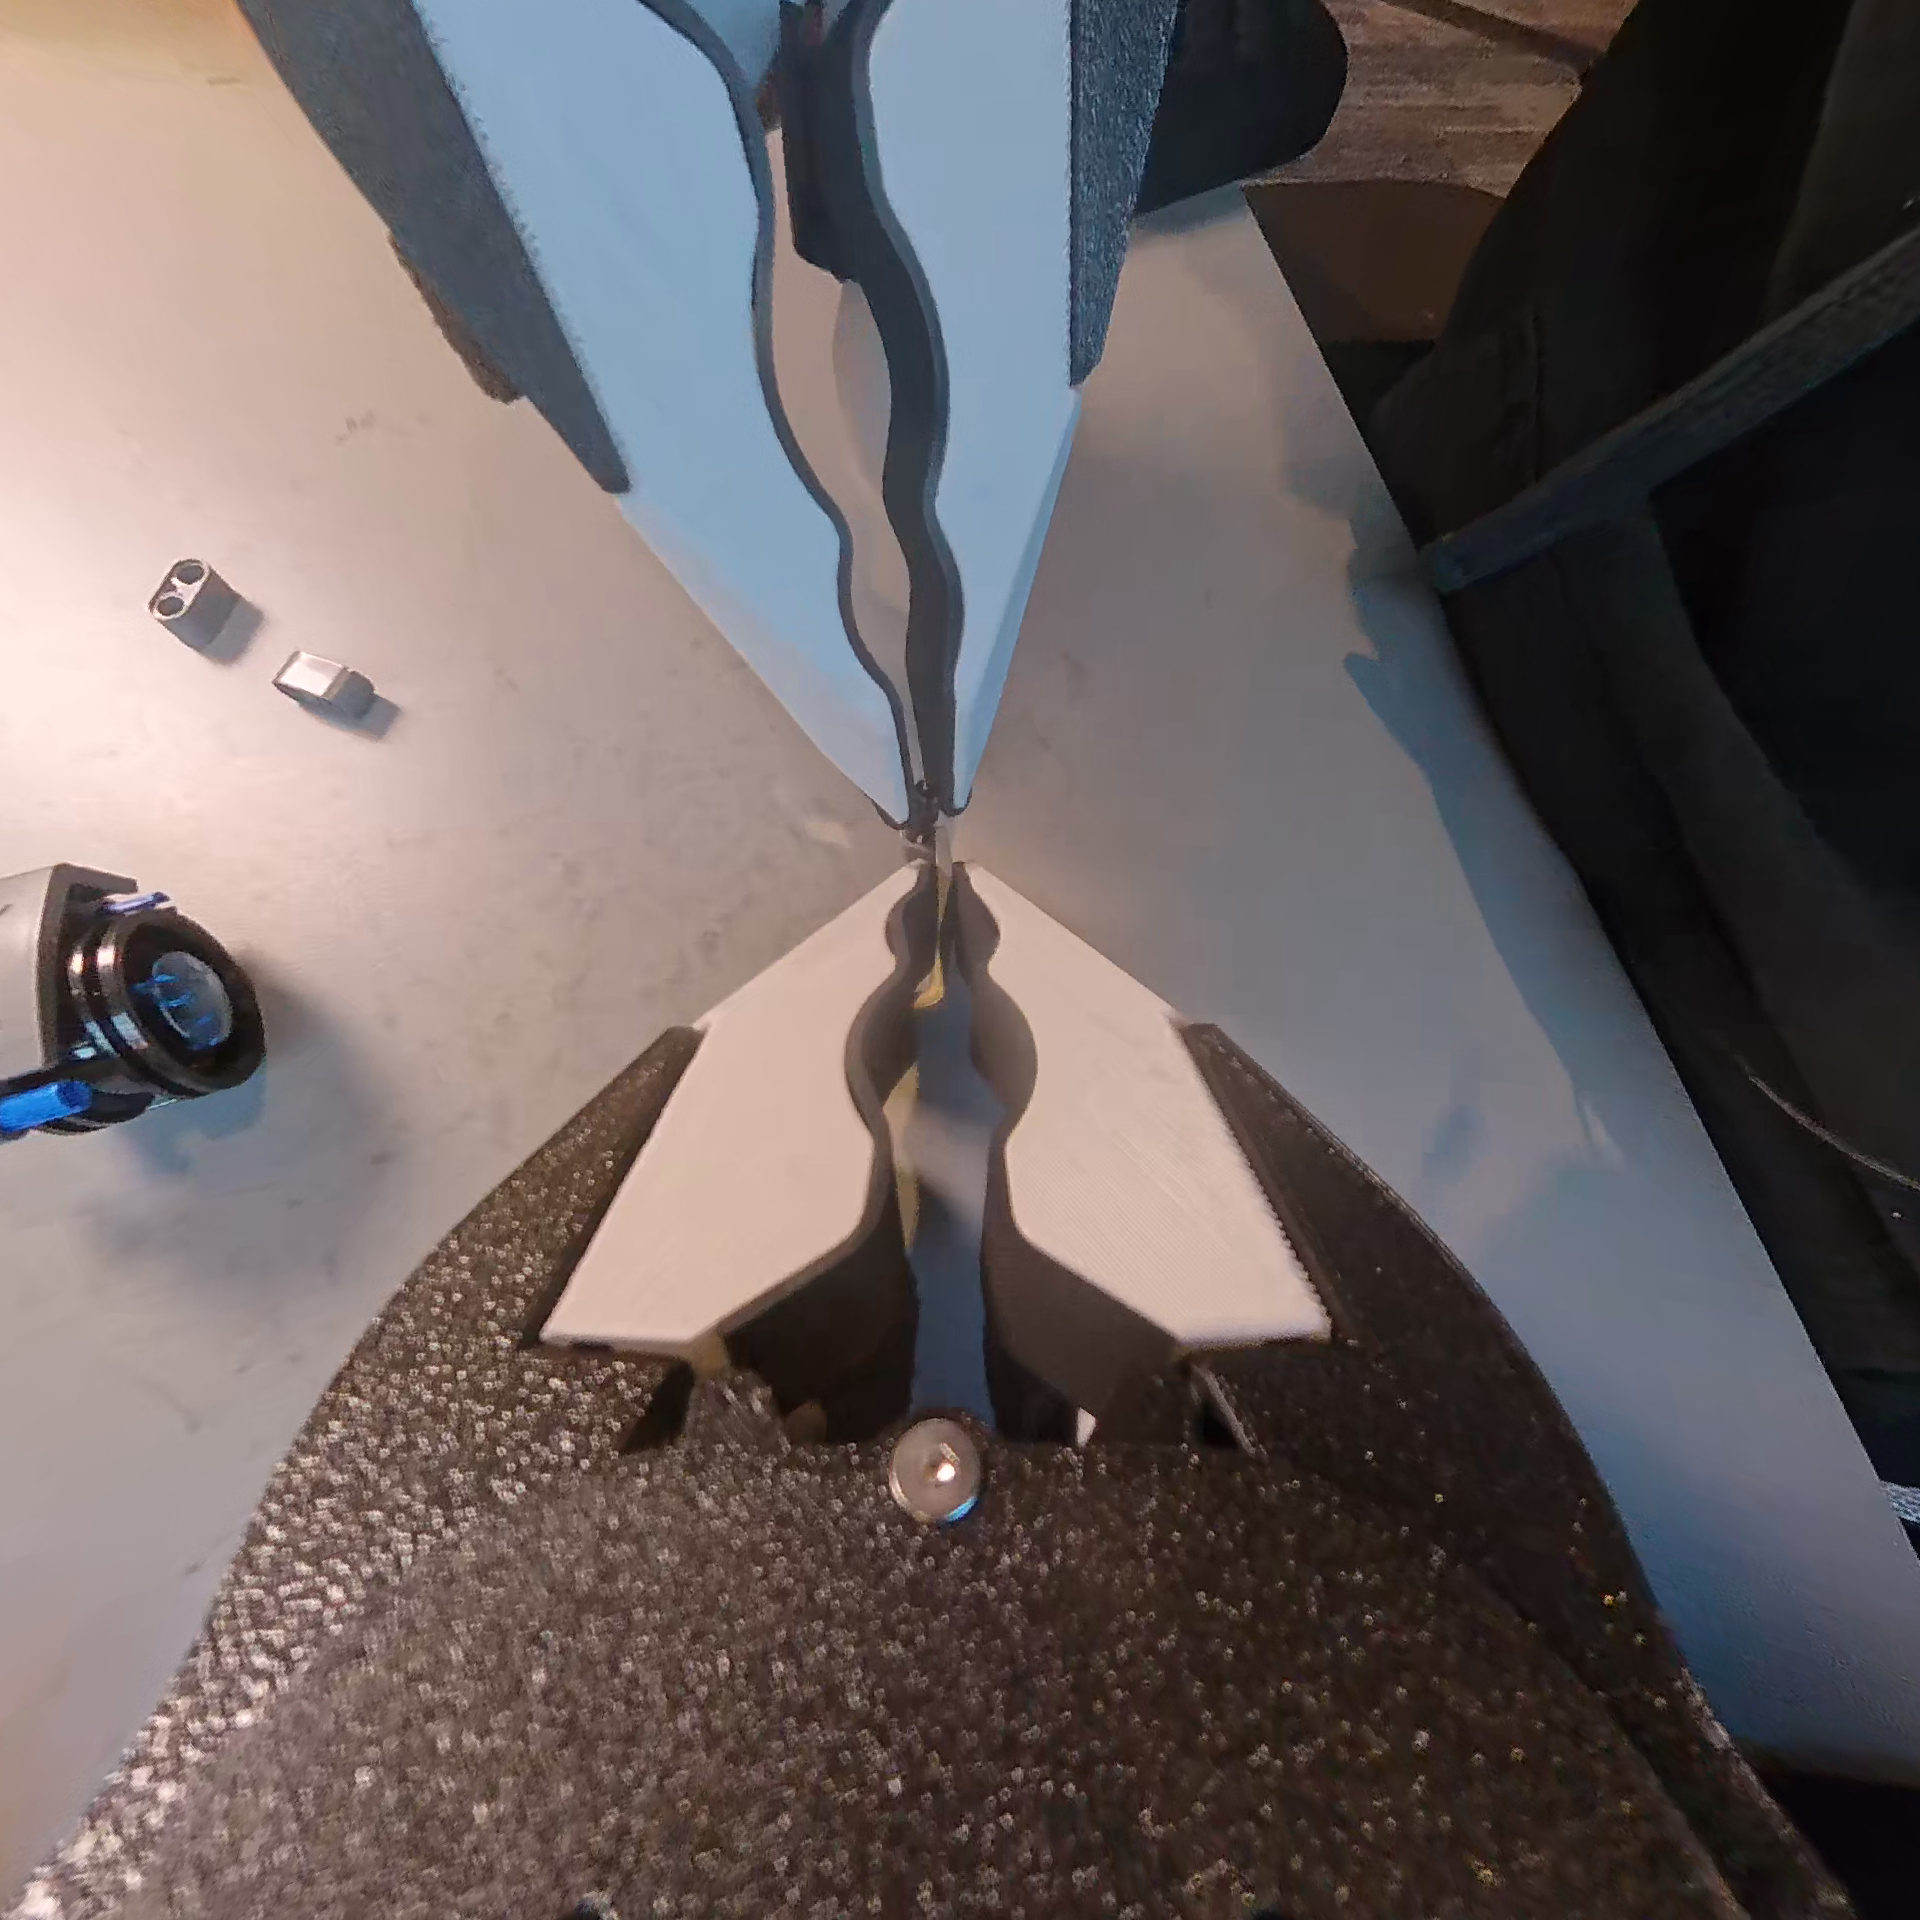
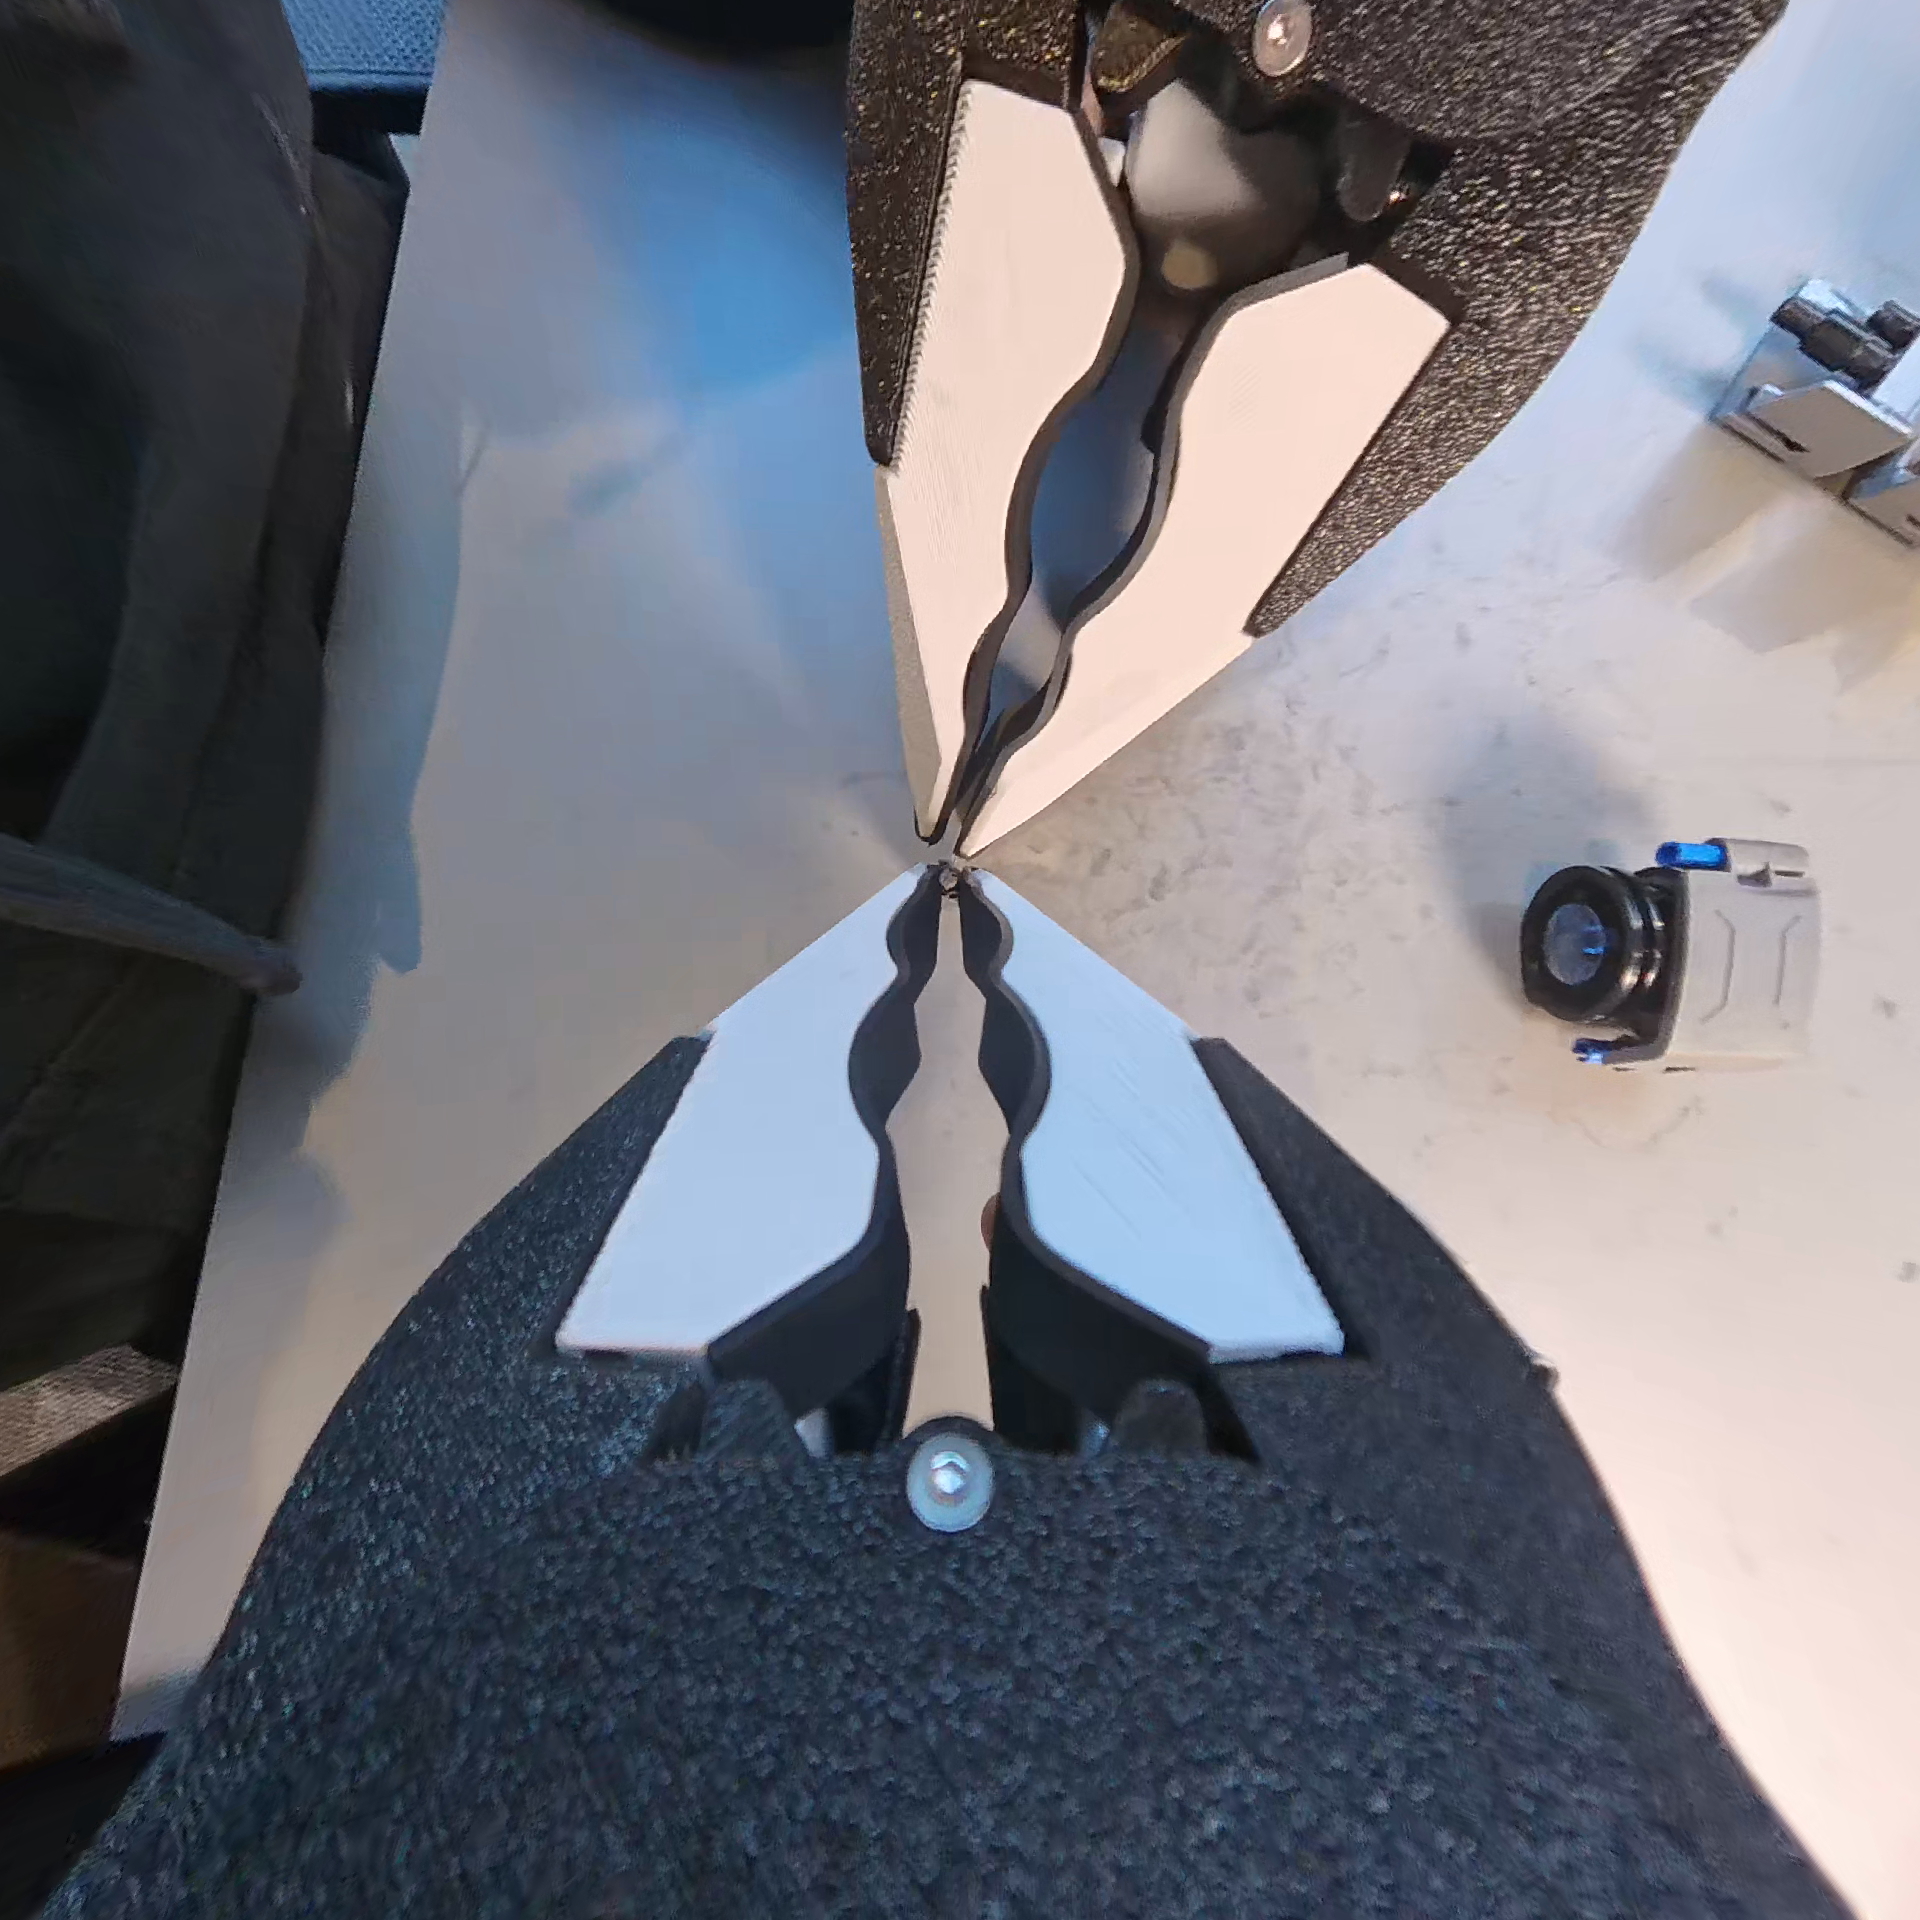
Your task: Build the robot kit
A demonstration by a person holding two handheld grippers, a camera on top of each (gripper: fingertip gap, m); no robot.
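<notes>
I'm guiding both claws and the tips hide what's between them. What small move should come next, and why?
Probably ease the right claw back slightly. It meets the left claw tip to tip over the white table, both shut, with a tiny dark bit at the meeting point, too small to identify. A slow retreat should show which claw holds it.

The left tool and the right tool are facing each other tip to tip, their points almost touching. Both are standing with jaws drawn together at the tips, the wavy dark pads nearly meeting. Something tiny is sitting at the meeting point, too small to identify. Each tool's white fingers are converging from a black textured body
</notes>
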